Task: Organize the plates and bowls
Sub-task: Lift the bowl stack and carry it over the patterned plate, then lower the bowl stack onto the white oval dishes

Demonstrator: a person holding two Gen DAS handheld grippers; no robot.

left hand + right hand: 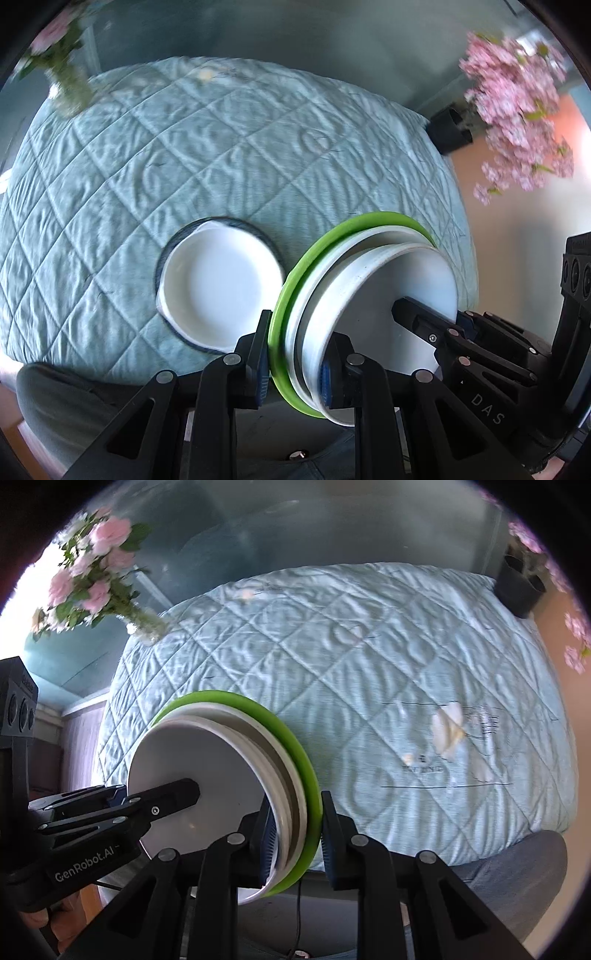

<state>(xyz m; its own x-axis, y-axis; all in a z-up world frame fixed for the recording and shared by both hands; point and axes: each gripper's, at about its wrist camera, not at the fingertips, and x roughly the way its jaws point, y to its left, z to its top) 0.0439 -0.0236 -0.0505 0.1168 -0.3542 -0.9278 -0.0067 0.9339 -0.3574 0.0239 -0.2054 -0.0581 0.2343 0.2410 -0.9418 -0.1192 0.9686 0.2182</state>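
Observation:
A stack of dishes, a green plate [291, 291] with white bowls [332, 295] nested in it, is held on edge above the quilted table. My left gripper [299, 354] is shut on the stack's rim. My right gripper [295, 830] is shut on the rim of the same stack [229, 775] from the opposite side. Each gripper shows in the other's view: the right one [443, 332] and the left one [147, 805]. A white dish [221, 284] on a dark plate lies flat on the table left of the stack.
The table is covered by a pale blue quilted cloth [221, 147]. Pink flowers in a vase [99, 576] stand at the far left corner. A black pot [450, 129] with pink blossoms stands at the far right corner. A yellow-white print [450, 734] marks the cloth.

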